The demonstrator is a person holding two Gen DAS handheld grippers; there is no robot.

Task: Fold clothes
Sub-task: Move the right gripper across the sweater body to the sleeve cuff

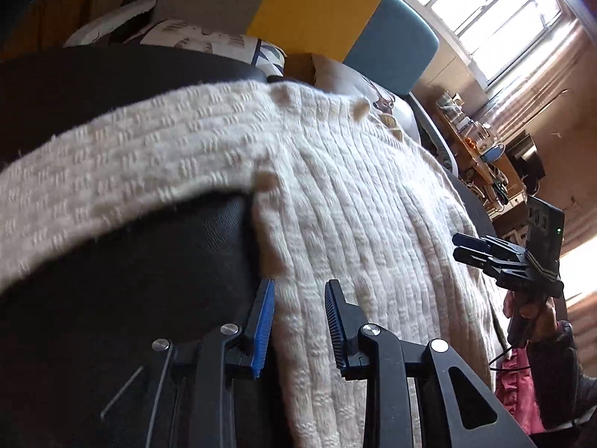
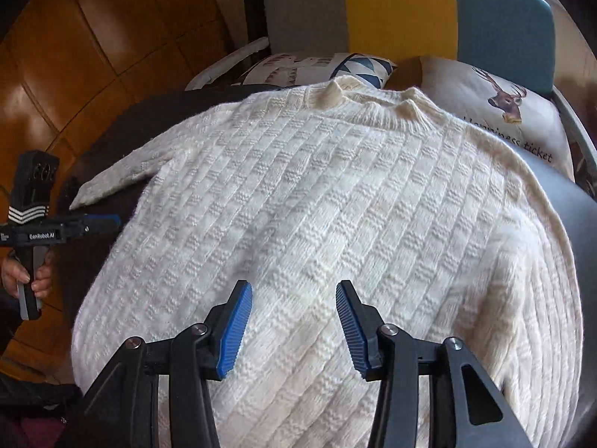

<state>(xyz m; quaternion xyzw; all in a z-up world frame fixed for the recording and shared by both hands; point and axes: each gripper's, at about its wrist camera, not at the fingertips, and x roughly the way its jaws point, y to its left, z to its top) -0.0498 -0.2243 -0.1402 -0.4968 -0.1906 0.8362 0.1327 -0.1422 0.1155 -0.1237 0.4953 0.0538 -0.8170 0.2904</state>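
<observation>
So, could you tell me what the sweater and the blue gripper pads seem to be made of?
Sweater: cream knitted yarn, likely wool or acrylic; ribbed basket-weave texture, fuzzy matte surface. Pads on the right gripper: probably rubber or soft plastic, matte blue with fine ridges.

Black tool (image 2: 293, 326) frames, blue ribbed pads (image 2: 233, 330), silver screws.

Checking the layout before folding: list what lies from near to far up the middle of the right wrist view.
Right gripper, open → cream knitted sweater spread flat → its collar → patterned cushion → grey, yellow and blue backrest.
</observation>
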